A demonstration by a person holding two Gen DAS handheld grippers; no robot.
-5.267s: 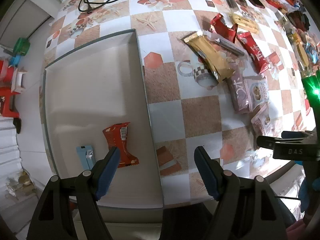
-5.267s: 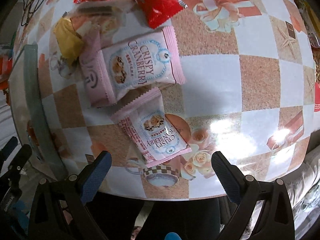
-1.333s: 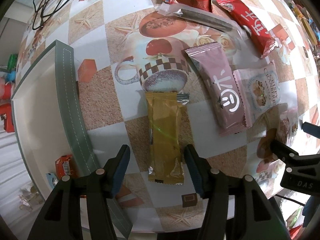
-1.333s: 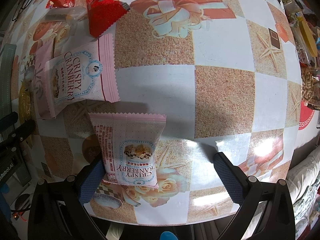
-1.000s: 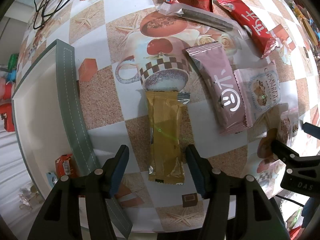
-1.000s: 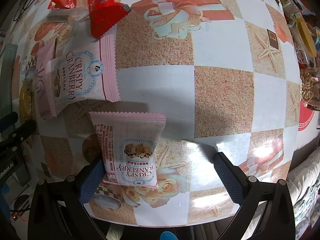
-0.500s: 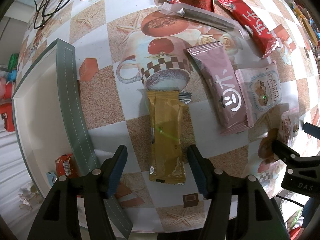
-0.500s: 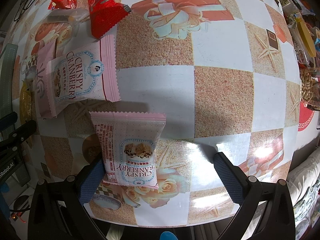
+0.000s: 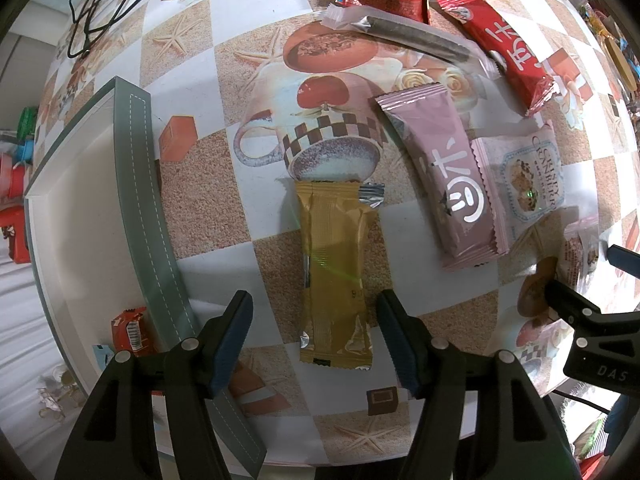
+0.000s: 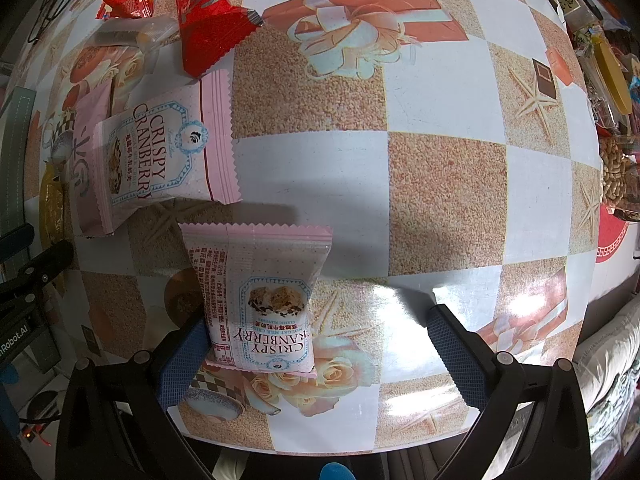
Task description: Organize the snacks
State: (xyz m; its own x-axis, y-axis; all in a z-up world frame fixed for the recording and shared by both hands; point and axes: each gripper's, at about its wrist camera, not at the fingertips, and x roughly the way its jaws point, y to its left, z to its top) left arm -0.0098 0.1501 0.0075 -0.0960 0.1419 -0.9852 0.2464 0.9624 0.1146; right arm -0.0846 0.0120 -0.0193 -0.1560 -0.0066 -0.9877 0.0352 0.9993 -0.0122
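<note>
Fingers of the left gripper (image 9: 314,336) stay spread, now drawn slightly back from the gold snack bar (image 9: 335,276) lying flat on the tabletop (image 9: 224,216); the right gripper (image 10: 320,356) waits open around the cranberry packet (image 10: 260,300), neither grasped.

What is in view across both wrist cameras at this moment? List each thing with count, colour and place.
gold snack bar: 1, gold, on table between left fingers
cranberry packets: 2, pale pink, one by right gripper's left finger, other farther off
mauve packet: 1, right of gold bar
red packets: at least 2, far side
dark stick in clear wrap: 1, far side
tray: 1, grey rim, white inside, left; holds red wrapper
table: checkered cloth
left gripper: open
right gripper: open
</note>
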